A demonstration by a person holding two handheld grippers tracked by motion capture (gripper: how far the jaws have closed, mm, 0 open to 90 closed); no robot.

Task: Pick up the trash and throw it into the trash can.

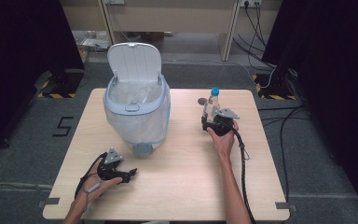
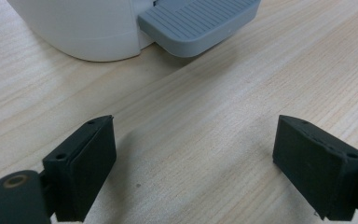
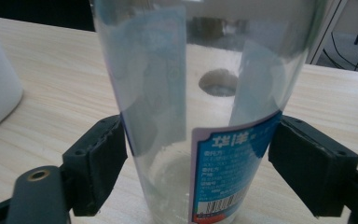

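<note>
A clear plastic bottle stands upright on the table, right of the white pedal bin. The right gripper brackets it, both pads touching its sides. The left gripper, before the bin's pedal, gapes wide, empty.

A clear plastic water bottle stands upright on the pale wooden table, out toward two o'clock from the middle and well apart from the white pedal bin at ten o'clock. It has a blue screw cap, looks empty, and wears a blue-and-white label printed with Chinese characters and a barcode. Its lower body sits between two black jaws, the label side touching one pad
</note>
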